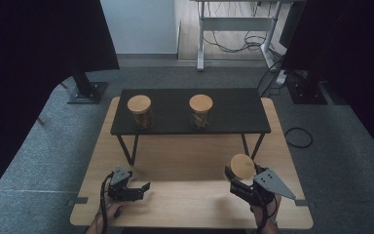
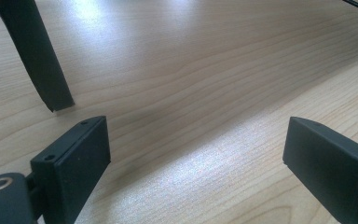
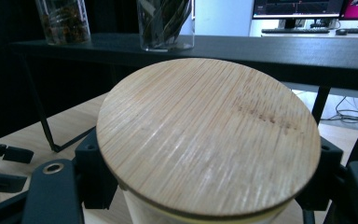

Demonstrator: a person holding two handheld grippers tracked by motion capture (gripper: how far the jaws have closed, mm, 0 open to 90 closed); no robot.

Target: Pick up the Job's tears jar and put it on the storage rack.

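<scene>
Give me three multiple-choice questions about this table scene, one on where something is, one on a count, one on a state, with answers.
1. Where do two lidded jars stand?
A. on the floor
B. on the black shelf
C. in a box

2. How many wooden lids show?
A. three
B. one
C. five

3. How are the left gripper's jaws?
A. shut on a jar
B. shut on a lid
C. open, holding nothing

Answers: 1 B, both jars sit on the black shelf. 2 A, the third tops the jar in the right gripper. 3 C, the left gripper shows bare table between its jaws.
</scene>
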